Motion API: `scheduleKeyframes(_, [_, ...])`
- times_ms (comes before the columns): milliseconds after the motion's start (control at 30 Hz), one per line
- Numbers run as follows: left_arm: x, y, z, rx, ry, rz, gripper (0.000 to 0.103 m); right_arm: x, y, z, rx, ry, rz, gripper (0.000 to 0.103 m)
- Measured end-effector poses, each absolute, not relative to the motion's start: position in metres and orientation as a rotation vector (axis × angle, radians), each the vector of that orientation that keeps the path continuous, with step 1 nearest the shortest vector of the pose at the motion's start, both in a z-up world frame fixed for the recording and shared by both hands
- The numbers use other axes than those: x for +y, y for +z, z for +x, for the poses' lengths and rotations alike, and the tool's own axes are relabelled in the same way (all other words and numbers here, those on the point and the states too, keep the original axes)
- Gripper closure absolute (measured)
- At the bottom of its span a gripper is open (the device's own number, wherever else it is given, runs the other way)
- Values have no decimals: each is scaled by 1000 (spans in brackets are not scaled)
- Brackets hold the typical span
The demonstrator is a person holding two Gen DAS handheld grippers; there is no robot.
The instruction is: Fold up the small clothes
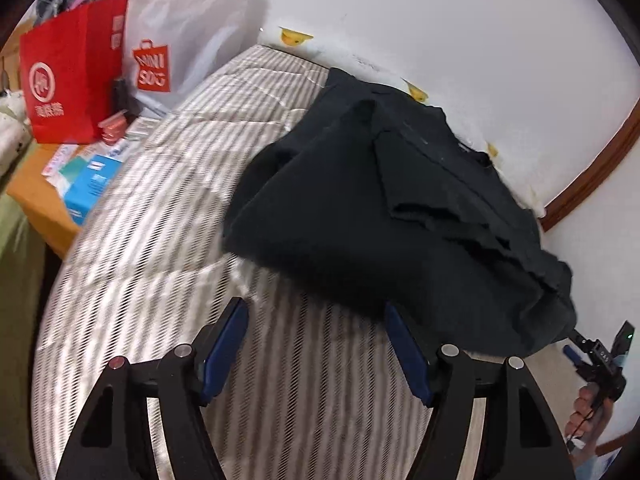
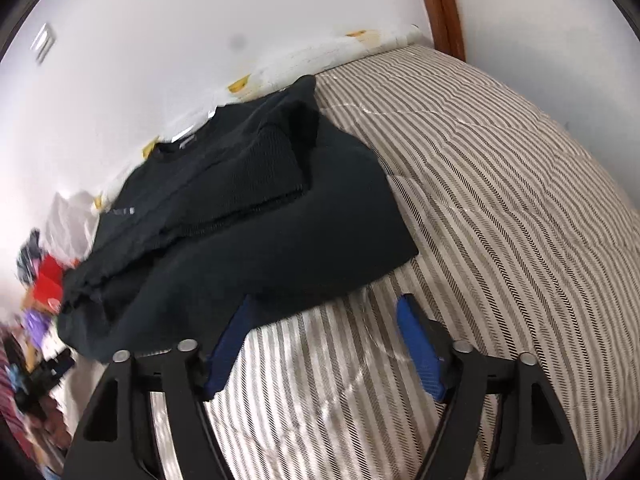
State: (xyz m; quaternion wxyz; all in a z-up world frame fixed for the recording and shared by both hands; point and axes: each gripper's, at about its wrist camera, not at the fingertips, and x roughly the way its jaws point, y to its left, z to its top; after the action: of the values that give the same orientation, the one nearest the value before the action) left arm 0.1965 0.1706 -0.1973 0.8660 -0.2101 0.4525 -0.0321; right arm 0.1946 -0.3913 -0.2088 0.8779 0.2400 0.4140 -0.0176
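— Left gripper first: how do the jaws stand?

— Spread wide, blue pads apart, only striped bedcover between them. The near edge of the black garment lies just at the right pad's tip; whether they touch I cannot tell.

— And the right gripper?

— Also parted and holding nothing. Its left pad tip sits against, or slightly under, the garment's near hem; the dark cloth hides the very tip. In the left wrist view it shows only at the far right edge, small, with a hand on its handle.

— Where is the garment?

— Lying folded on the bedcover, up against the white wall. A folded-in sleeve lies across its top, ribbed in the right wrist view.

— Which way does it run?

— Its long axis runs roughly along the wall. The neckline, with a small label, sits at the far side toward the wall in the right wrist view; the layered hem edges trail toward the left there.

— Anything hard to read?

— The bedcover is blurred near the claws. Left of the bed, a red paper bag, a white shopping bag and some boxes sit on a side table; in the right wrist view that clutter is a smear.
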Motion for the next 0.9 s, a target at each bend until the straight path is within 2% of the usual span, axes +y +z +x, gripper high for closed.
scheduleKeyframes(233, [165,-200,220,928,-56,-505,34,-398,-208,216,844,-51,592,25])
scheduleKeyframes(400, [158,-198,228,933,-15,-458,38,-400,-218,231,843,-64,650,22])
scheduleKeyframes(500, [157,-198,230,943,12,-437,62,-396,-217,236,823,-84,633,22])
scheduleKeyframes(533, [157,-199,230,951,12,-436,73,-395,-217,237,820,-89,620,24])
scheduleKeyframes(567, [157,-199,230,959,8,-437,85,-394,-216,237,821,-103,595,28])
scheduleKeyframes(633, [154,-196,228,964,11,-411,94,-390,-216,238,834,-129,525,73])
scheduleKeyframes(733, [151,-186,219,951,16,-358,96,-393,-214,231,817,-78,532,84])
scheduleKeyframes(900, [151,-175,200,948,4,-352,96,-395,-202,209,802,-38,495,91])
